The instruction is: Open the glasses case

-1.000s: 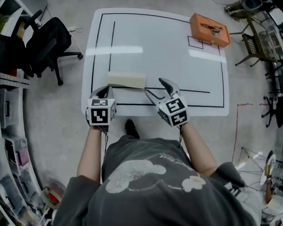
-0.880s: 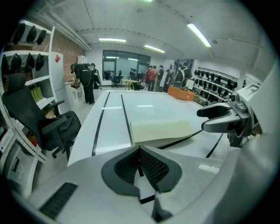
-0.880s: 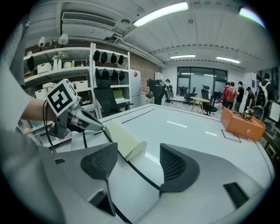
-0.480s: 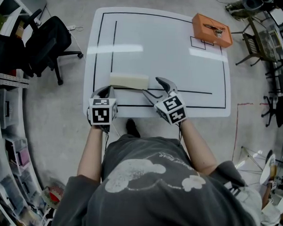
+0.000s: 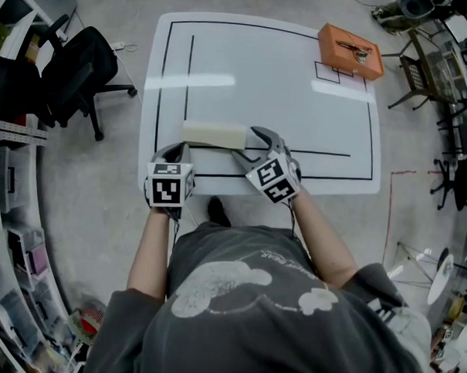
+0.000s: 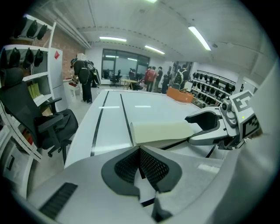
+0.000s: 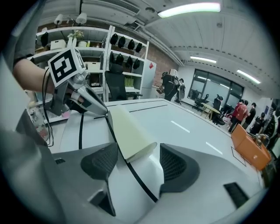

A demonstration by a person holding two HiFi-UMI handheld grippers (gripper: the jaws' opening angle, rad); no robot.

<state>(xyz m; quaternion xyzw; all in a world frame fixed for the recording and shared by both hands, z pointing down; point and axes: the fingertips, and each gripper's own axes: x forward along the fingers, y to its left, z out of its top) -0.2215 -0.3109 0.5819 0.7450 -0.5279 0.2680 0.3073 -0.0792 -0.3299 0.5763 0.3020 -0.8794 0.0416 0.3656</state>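
left claw [image 5: 176, 147] clenched, empty | right claw [image 5: 248, 142] released, straddling glasses case [image 5: 213, 134] end | case closed on table [image 5: 261, 75]

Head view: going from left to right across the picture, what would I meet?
Black office chair → left tool → glasses case → right tool → orange box.

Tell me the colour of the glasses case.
The glasses case is plain pale cream; it shows best in the head view.
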